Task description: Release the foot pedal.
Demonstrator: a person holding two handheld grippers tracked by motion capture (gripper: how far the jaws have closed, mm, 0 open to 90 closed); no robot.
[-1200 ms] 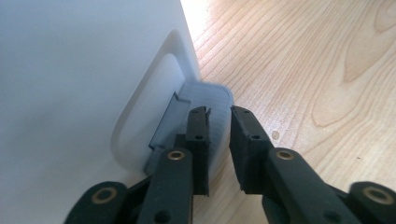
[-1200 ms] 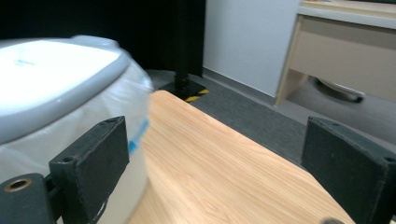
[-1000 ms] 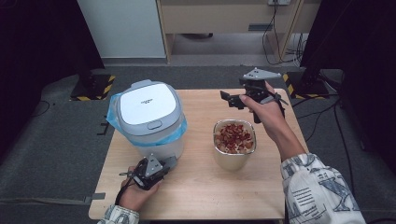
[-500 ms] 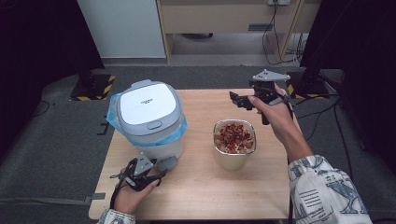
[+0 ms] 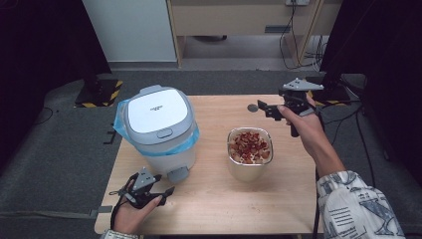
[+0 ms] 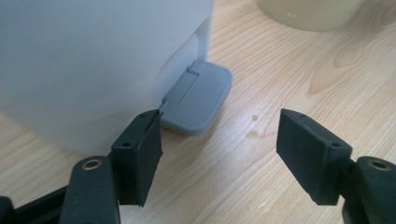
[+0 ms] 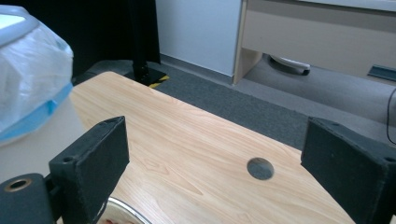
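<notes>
A wooden table (image 5: pixel 209 209) stands on grey carpet, with a white wall and a wood cabinet behind it.

A white bin (image 5: pixel 159 132) sits near the left edge of the table. It has a flat lid and a blue bag (image 5: pixel 121 119) peeking out under the rim. A grey pedal (image 5: pixel 177 174) sticks out at the bottom of the bin, on the side facing the front edge. In the left gripper view the pedal (image 6: pixel 198 98) lies flat on the wood, just past the tips of the jaws.

The left gripper (image 5: pixel 166 191) is close to the front left corner, held low over the table. Its jaws have just been opening. They stand wide now, with nothing between them but bare wood. In the left gripper view, the left gripper (image 6: pixel 219 140) points at the pedal, and one jaw tip is just beside it.

A metal bowl (image 5: pixel 250 154) full of red and pale food bits sits near the middle of the table, to the right of the bin.

The right gripper (image 5: pixel 263 108) is up by the back right corner, held above the table behind the bowl. Its jaws stand apart and hold nothing. In the right gripper view, the right gripper (image 7: pixel 212 163) looks over the back edge, where a small round dark hole (image 7: pixel 260 168) is set in the wood. The rim of the bowl (image 7: pixel 126 212) shows low down between the jaws, and the bagged bin (image 7: pixel 28 84) is off to the side.
</notes>
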